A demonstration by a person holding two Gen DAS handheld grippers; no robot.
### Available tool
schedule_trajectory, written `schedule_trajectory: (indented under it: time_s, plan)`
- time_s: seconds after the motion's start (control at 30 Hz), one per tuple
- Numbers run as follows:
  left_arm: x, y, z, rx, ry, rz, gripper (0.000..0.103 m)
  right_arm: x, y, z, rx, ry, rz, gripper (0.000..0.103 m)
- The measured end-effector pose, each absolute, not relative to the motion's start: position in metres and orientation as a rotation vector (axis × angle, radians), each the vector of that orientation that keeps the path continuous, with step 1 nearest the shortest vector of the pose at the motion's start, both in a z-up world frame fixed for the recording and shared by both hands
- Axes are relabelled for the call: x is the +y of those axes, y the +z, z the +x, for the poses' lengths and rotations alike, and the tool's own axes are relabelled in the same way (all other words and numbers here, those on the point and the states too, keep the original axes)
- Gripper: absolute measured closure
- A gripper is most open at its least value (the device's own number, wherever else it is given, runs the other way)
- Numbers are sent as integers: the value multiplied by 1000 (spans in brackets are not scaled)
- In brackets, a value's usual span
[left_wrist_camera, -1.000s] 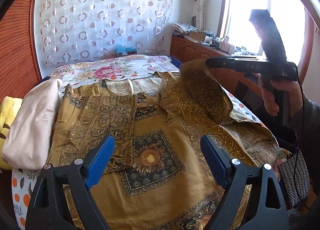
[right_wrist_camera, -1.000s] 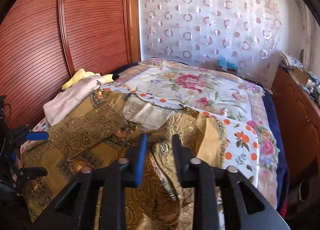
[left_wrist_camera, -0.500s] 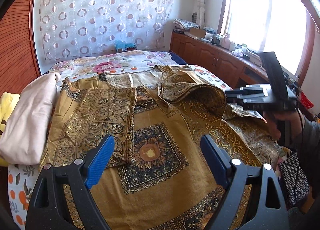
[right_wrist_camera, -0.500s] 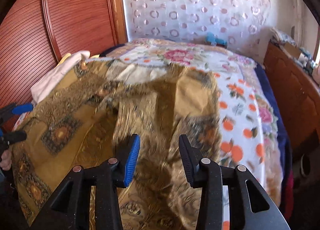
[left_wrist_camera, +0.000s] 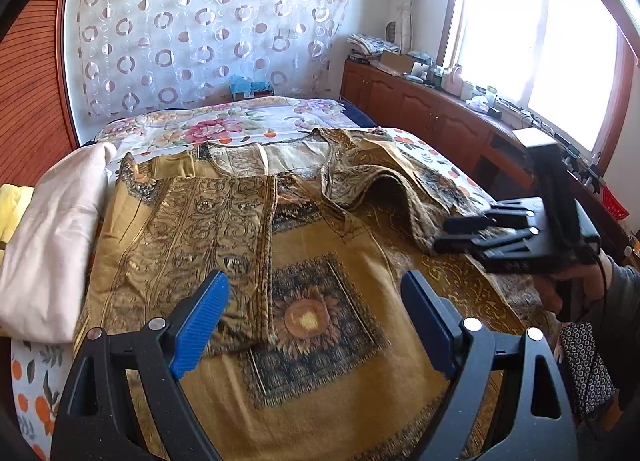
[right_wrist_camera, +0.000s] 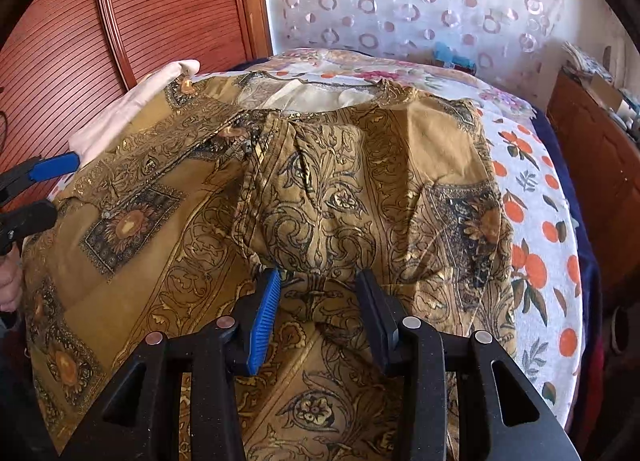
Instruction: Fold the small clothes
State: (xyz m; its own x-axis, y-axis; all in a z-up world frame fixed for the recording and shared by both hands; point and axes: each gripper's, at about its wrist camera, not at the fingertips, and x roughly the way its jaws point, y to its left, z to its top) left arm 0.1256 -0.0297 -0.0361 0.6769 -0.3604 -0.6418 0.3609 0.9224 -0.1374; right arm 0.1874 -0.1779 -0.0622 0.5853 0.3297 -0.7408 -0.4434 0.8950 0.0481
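Right gripper (right_wrist_camera: 316, 301) was released, jaws just opened, folded flap of the gold patterned top (left_wrist_camera: 320, 341) lying between them untouched. Left gripper (left_wrist_camera: 316, 309) hovered wide apart over the top, spread flat on the bed (right_wrist_camera: 536, 197).

A gold patterned garment (left_wrist_camera: 320, 281) is lying spread across a floral bedspread (left_wrist_camera: 224, 121), its left side folded inward. The left gripper (left_wrist_camera: 316, 317) is hovering above it, blue-padded jaws standing wide apart with nothing between them. At right, a hand is holding the right gripper (left_wrist_camera: 452, 235) beside a raised fold of the cloth. A pale folded cloth (left_wrist_camera: 52, 237) is resting at the left edge.
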Motion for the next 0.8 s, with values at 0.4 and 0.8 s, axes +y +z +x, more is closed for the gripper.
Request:
schedule_trajectory:
  time_s: [0.4,0.8]
  plan:
    - [-67,-35,190,795,-501,-11,30,-209,-55,147,741,305,-195,60]
    - [-120,-48,246,877,-501,13,51,-241,-71,145,751,231,-103,60]
